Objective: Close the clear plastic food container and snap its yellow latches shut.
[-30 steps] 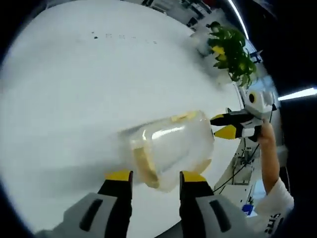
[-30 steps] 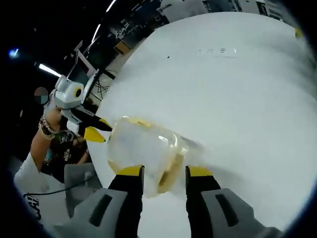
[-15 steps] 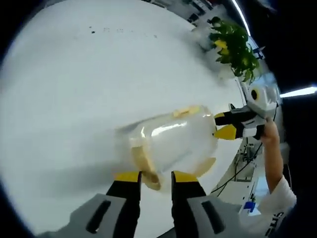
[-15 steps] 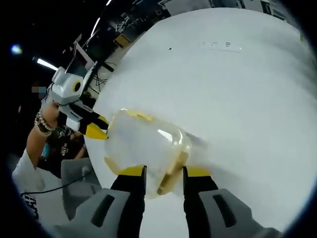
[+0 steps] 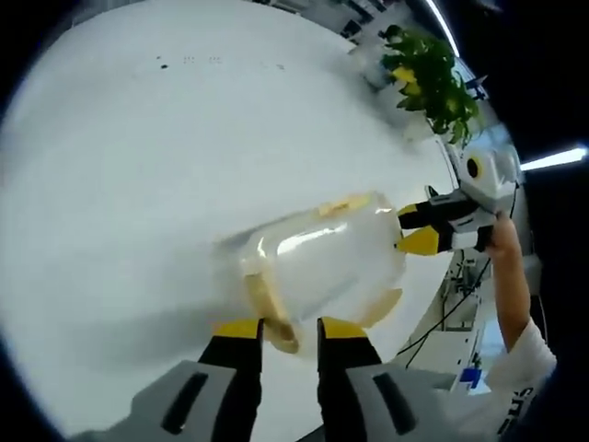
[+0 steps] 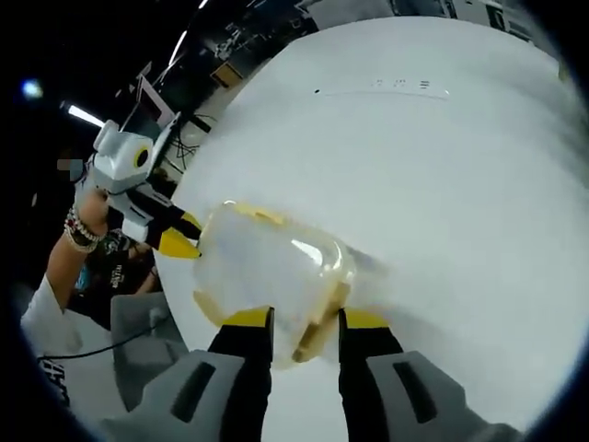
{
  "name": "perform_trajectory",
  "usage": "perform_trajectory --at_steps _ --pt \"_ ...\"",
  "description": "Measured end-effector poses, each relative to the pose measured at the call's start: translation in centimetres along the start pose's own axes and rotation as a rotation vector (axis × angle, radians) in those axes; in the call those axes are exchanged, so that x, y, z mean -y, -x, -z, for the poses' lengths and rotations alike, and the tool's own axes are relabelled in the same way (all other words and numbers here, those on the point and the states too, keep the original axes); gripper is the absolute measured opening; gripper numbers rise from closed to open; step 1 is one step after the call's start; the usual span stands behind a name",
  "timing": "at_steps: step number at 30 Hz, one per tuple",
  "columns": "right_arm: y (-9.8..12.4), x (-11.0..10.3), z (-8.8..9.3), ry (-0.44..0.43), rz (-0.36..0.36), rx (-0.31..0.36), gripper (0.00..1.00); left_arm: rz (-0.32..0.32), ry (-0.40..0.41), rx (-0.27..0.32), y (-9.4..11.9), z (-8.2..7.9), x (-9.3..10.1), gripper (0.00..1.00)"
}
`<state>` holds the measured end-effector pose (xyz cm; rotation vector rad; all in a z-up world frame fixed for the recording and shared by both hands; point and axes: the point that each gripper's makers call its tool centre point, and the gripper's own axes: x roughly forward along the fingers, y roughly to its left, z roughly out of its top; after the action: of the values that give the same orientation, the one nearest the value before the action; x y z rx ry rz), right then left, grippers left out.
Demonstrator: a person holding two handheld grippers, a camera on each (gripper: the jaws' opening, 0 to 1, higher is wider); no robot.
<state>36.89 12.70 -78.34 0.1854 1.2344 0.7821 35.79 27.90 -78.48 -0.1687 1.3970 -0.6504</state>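
Container [image 5: 322, 262] lies on white table [image 5: 138, 166], lid on | left gripper [image 5: 287, 327] clamps near-end yellow latch [image 5: 271, 308] | right gripper [image 6: 304, 322] pinches opposite latch [image 6: 317, 318] | remaining: side latches, judged unsnapped

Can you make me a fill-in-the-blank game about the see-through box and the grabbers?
1. The clear container rests on a ____ table.
2. Its latches are coloured ____.
3. The jaws of the left gripper and the right gripper have ____ tips.
4. Near the table's far edge there is a green ____.

Missing words: white; yellow; yellow; plant
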Motion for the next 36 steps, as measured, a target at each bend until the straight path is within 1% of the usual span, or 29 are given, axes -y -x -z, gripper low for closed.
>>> perform_trajectory --at_steps 5,6,8,13,14,16,20,28,30,36 --pt "0.0 -0.1 0.1 -0.001 0.0 -0.004 0.24 0.008 -0.003 0.0 0.0 0.0 0.0 0.15" --pt "0.0 -0.2 0.2 -0.003 0.001 -0.006 0.24 0.012 -0.009 -0.001 0.0 -0.1 0.0 0.15" --pt "0.0 -0.2 0.2 -0.005 0.0 -0.007 0.24 0.025 0.005 -0.002 -0.1 0.1 0.1 0.14" --pt "0.0 -0.3 0.3 -0.008 -0.001 -0.009 0.24 0.033 -0.009 0.001 0.0 0.0 0.2 0.14" --pt "0.0 -0.3 0.3 -0.008 -0.002 -0.008 0.24 0.043 -0.007 0.001 0.0 0.0 0.2 0.12" --pt "-0.1 -0.3 0.5 -0.012 -0.001 -0.009 0.24 0.035 -0.033 0.004 0.2 -0.3 0.4 0.12" --pt "-0.2 -0.3 0.6 -0.015 -0.002 -0.005 0.23 0.034 -0.036 0.003 0.2 -0.3 0.7 0.13" --pt "-0.3 -0.4 0.8 -0.058 -0.001 0.005 0.22 0.034 -0.04 0.006 0.1 0.0 1.1 0.13" --pt "-0.3 0.0 0.3 -0.078 -0.001 0.006 0.22 0.036 -0.037 0.006 0.0 0.0 1.1 0.13" --pt "-0.3 0.1 0.1 -0.117 -0.005 0.013 0.21 0.04 -0.041 0.006 -0.1 0.3 1.2 0.13"
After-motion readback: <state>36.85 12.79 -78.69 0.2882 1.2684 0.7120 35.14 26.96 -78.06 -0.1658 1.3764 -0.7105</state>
